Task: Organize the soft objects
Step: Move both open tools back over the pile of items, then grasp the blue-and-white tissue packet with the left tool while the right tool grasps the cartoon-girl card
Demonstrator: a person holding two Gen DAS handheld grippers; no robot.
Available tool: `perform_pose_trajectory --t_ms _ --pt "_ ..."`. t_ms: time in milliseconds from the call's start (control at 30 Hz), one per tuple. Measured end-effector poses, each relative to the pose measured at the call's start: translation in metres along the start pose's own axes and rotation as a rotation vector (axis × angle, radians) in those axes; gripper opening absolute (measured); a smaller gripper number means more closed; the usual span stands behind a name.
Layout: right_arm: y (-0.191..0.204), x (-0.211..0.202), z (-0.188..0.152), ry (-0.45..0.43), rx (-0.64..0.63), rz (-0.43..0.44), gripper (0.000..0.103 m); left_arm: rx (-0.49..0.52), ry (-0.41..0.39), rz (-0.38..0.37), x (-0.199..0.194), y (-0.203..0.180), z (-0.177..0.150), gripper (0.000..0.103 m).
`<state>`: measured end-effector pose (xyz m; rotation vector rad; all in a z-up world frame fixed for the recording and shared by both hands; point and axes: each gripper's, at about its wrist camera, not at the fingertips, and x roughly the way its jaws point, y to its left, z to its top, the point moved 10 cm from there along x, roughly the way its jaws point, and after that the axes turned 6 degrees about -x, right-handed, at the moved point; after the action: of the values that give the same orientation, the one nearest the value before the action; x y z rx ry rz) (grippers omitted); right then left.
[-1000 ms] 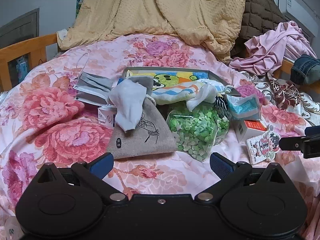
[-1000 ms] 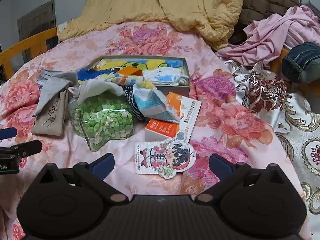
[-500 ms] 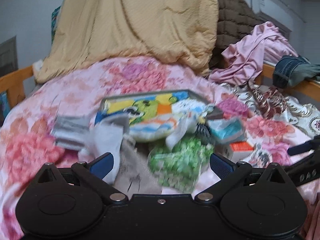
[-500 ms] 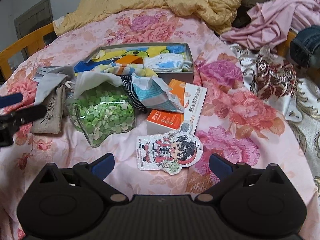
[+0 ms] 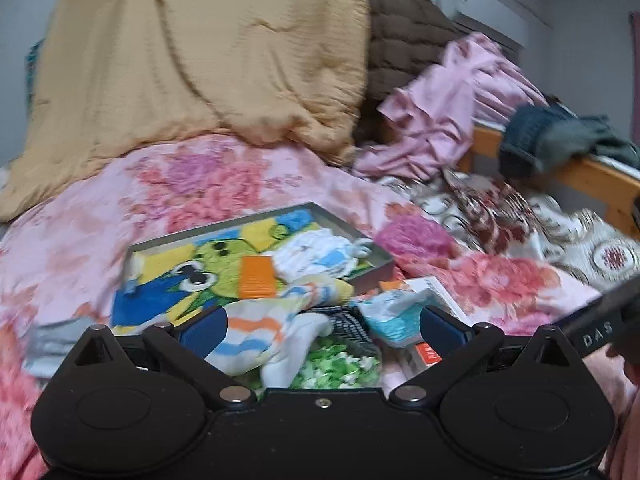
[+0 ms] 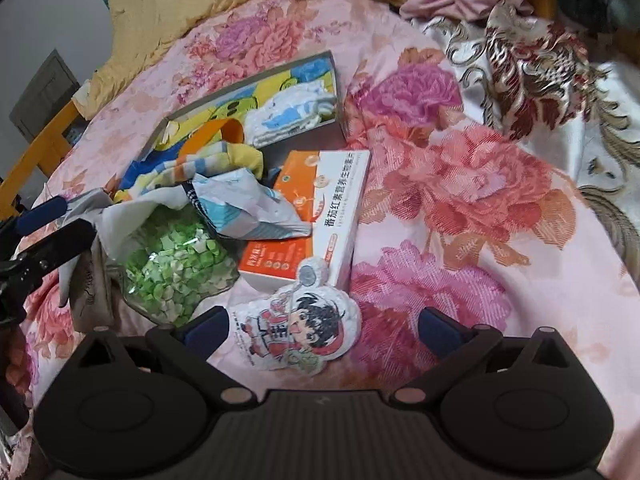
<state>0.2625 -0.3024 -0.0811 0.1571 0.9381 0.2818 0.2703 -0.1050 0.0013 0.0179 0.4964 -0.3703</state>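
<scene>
A shallow grey box (image 5: 370,246) on the flowered bedspread holds a cartoon towel (image 5: 192,276) and a white-and-blue cloth (image 5: 316,256). A striped cloth (image 5: 272,320) spills over its front edge onto a clear bag of green pieces (image 5: 340,364). My left gripper (image 5: 322,330) hangs open just above them, holding nothing. In the right wrist view the box (image 6: 338,134), the striped cloth (image 6: 200,168), the green bag (image 6: 176,268), a teal-and-white packet (image 6: 248,208) and an orange carton (image 6: 340,208) lie together. My right gripper (image 6: 322,326) is open over a cartoon pouch (image 6: 304,328).
A yellow quilt (image 5: 208,52), a brown quilt (image 5: 400,32) and a pink garment (image 5: 452,108) pile up at the back. Jeans (image 5: 536,140) hang on the wooden rail (image 5: 592,176) at right. A burlap pouch (image 6: 92,292) lies left of the green bag. Gold-patterned fabric (image 6: 540,60) covers the right side.
My left gripper has swung right and forward, from the burlap pouch to above the striped cloth and green bag. My right gripper has moved closer over the cartoon pouch. Both stay open.
</scene>
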Motion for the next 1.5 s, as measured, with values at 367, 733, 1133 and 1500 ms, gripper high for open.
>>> perform_pose_trajectory --t_ms 367,733,1133,1500 --pt "0.009 0.022 -0.002 0.064 -0.113 0.07 0.098 0.273 0.042 -0.121 0.049 -0.044 0.002 0.102" --pt "0.012 0.037 -0.006 0.095 -0.117 0.113 0.08 0.389 0.143 -0.26 0.087 -0.071 -0.004 0.102" --pt "0.013 0.041 -0.006 0.09 -0.116 0.145 0.059 0.374 0.267 -0.309 0.117 -0.082 -0.017 0.085" --pt "0.02 0.038 -0.008 0.097 -0.12 0.192 0.044 0.313 0.314 -0.321 0.116 -0.076 -0.026 0.062"
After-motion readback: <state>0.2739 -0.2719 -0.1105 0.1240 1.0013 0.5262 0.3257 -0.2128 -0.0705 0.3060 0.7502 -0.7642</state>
